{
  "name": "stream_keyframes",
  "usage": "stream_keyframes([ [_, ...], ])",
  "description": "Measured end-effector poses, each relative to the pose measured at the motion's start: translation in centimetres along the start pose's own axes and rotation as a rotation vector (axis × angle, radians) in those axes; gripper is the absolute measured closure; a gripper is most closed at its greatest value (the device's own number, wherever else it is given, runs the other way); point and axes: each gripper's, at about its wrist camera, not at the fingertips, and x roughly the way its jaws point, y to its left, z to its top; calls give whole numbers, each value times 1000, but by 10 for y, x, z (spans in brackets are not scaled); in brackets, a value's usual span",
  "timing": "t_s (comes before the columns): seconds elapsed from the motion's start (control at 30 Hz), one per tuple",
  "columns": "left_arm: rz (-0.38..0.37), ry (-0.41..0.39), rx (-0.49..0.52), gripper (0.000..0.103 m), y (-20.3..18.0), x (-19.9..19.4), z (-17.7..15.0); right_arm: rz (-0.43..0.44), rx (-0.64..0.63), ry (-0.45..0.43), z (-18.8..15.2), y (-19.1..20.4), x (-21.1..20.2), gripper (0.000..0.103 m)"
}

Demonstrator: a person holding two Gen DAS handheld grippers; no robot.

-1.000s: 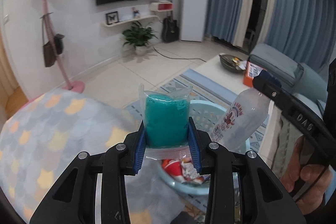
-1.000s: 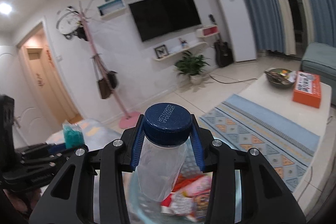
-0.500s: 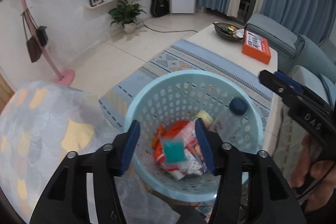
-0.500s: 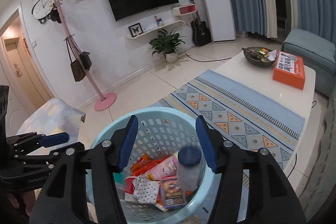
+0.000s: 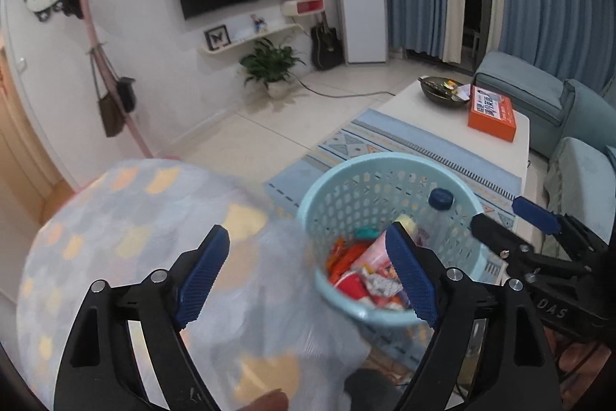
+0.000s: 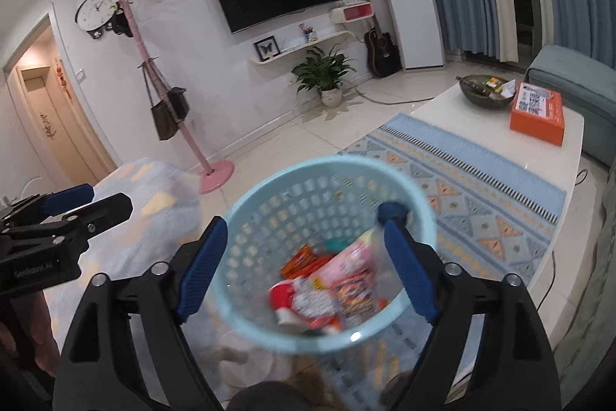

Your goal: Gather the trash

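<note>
A light blue perforated basket (image 5: 389, 172) stands on the floor beside a round table; it also shows in the right wrist view (image 6: 327, 176). Inside lie red and pink wrappers (image 5: 358, 276), the teal packet (image 5: 365, 232) and a clear bottle with a dark blue cap (image 5: 441, 198). The wrappers (image 6: 338, 284) and the cap (image 6: 392, 208) also show in the right wrist view. My left gripper (image 5: 308, 276) is open and empty, above the table edge and the basket's left rim. My right gripper (image 6: 304, 268) is open and empty, above the basket.
The round table (image 5: 127, 226) wears a scale-patterned cloth. A white coffee table (image 5: 442, 126) holds an orange box (image 5: 492, 112) and a dark bowl (image 5: 442, 91). A patterned rug (image 6: 462, 187), a pink coat stand (image 6: 173, 114) and a teal sofa (image 5: 539, 103) surround the spot.
Both grippers opened: the teal packet and the bottle dropped into the basket. Both grippers have since opened wider and the left one has shifted left, over the table edge.
</note>
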Motion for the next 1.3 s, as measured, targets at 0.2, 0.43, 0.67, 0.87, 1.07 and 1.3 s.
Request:
stream_keyframes([
  [0.2,107,-63,-82,14,29,-53,-32,-52,-9,0,-24,43,-24,15],
  [0.43,157,-104,-225,11,74,-103,-83,-195,-98,-111,-64,101,-62,8],
  [0.67,290,-71,-364,9,127,-122,-121,-184,-134,-112,-64,142,-74,8],
  [0.87,284,-97,-417,9,148,-138,-132,-156,-198,-119,-61,173,-80,8],
  [1.07,267,-96,-411,8,151,-139,-139,-150,-222,-113,-67,187,-81,8],
  [1.3,267,-105,-412,8,153,-140,-142,-163,-223,-122,-68,190,-81,8],
])
